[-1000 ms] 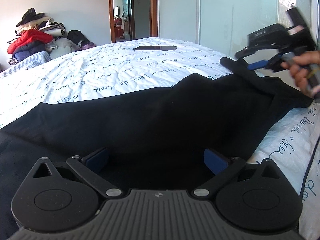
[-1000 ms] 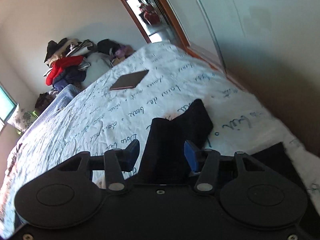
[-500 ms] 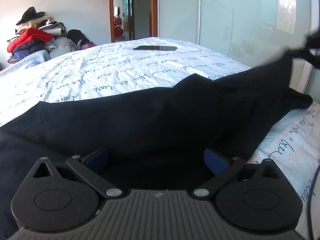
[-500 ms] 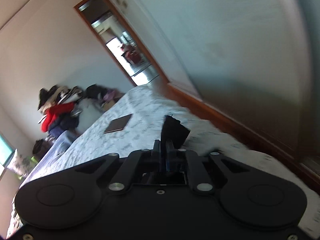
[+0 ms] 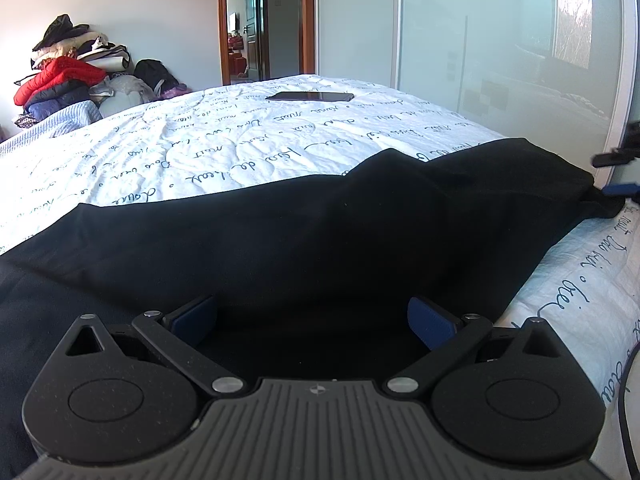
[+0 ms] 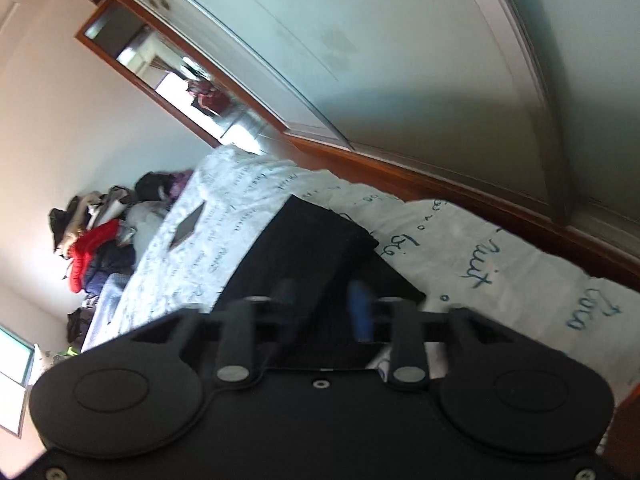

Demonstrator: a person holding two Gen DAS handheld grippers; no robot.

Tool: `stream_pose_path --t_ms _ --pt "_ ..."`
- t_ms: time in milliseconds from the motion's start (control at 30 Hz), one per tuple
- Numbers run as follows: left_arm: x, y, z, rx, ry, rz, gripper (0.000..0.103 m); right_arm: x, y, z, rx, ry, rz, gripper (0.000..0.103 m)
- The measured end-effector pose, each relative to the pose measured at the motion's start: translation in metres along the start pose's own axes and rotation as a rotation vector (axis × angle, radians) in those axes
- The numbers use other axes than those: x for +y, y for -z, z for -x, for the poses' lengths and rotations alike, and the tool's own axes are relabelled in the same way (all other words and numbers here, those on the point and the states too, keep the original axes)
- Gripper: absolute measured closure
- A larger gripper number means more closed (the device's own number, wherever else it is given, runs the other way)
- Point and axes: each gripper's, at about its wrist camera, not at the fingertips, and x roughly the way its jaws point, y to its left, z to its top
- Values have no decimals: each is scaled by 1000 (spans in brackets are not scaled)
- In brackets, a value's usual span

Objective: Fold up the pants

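Note:
Black pants [image 5: 304,240] lie across the near part of a bed, one leg laid over the other, the leg ends at the far right. My left gripper [image 5: 312,320] is open and rests low over the pants' near edge, holding nothing. My right gripper [image 6: 324,304] is open over the leg ends [image 6: 316,236], its jaws apart with cloth between them but not pinched. It also shows in the left wrist view [image 5: 618,172] at the right edge beside the leg ends.
The bed has a white cover with blue script [image 5: 240,148]. A dark flat tablet [image 5: 310,96] lies on its far side. A pile of clothes [image 5: 68,76] stands at the back left. Sliding glass wardrobe doors [image 5: 500,48] run along the right, with an open doorway [image 5: 244,32] behind.
My right gripper shut on the leg ends, lifted and carried them across, laid them down at the right and has opened. The left gripper has not moved.

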Motion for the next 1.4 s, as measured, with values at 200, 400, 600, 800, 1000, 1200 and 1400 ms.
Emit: stream_pose_path --t_ms 200,400,600,800,1000,1200,1400 --pt "0 0 0 0 0 0 1 2 -2 -21 -28 -2 -12 80" --pt "0 0 0 0 0 0 1 22 1 27 -161 -52 65 97" --pt "0 0 0 0 0 0 1 5 5 28 -68 76 56 80" --pt "0 0 0 0 0 0 1 -26 14 45 -82 68 -94 77" --pt "0 0 0 0 0 1 1 -25 5 17 -69 32 -90 64" --pt "0 0 0 0 0 0 1 7 -16 16 -130 -91 62 94" --pt "-1 0 0 0 2 -2 1 35 -16 21 -189 -14 245 95"
